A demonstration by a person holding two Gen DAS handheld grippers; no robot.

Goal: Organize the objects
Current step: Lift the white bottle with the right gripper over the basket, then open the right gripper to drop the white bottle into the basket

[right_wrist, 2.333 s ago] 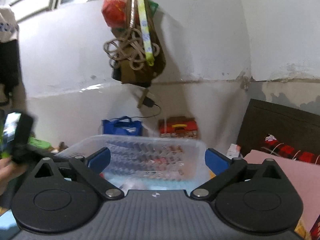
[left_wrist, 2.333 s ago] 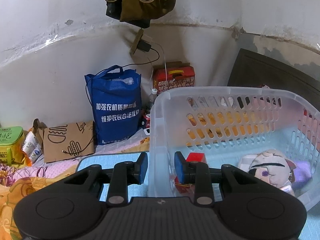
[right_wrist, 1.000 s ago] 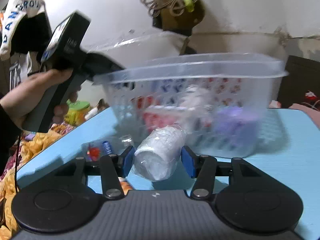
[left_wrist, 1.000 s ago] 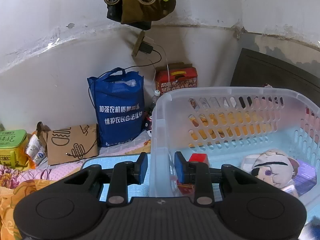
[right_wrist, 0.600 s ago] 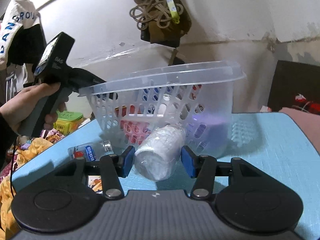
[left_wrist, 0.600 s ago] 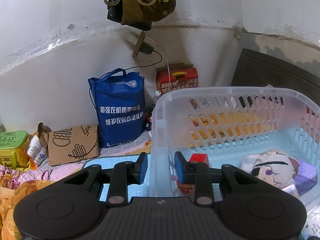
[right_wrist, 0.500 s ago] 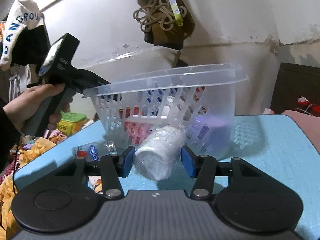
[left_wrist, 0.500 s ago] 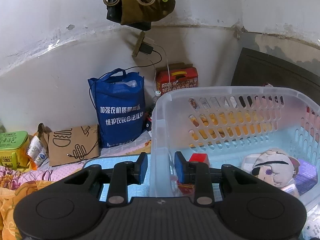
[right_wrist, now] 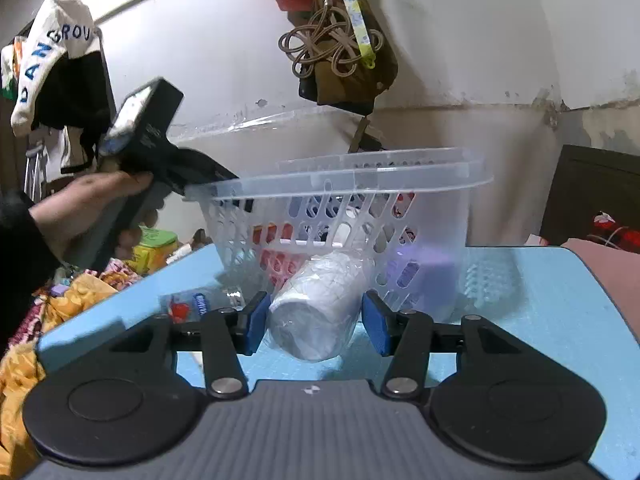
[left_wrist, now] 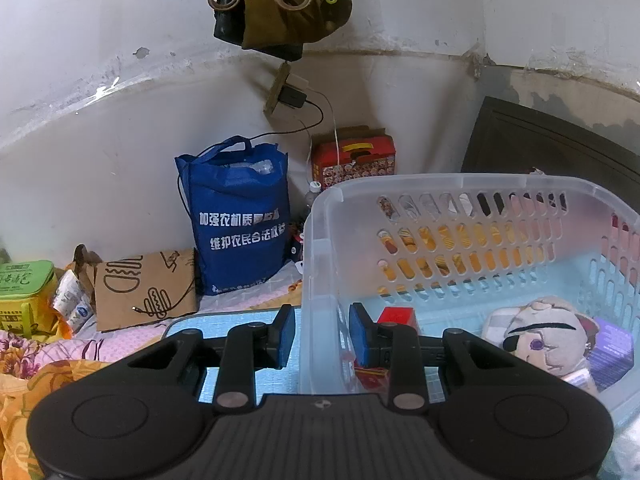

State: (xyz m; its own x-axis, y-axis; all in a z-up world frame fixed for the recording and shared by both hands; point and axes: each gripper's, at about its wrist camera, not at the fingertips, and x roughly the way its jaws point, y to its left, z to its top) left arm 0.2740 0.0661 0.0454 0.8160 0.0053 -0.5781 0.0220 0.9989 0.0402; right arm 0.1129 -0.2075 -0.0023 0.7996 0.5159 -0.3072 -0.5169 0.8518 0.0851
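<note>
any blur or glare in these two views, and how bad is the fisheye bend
Left wrist view: sharp throughout, dim bluish cast, a small glare streak on the wall, whose ledge bows into a curve. Right wrist view: motion smear on the hand and the left gripper's body, the small bottle soft, the basket rim arched, the wrapped cup stack crisp.

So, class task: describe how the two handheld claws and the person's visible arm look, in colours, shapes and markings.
Each claw, left claw and right claw, has a black body with two round discs, a ribbed grey top bearing a small white mark, black linkage arms with silver rivets, and blue pads. The person's sleeve is black.
</note>
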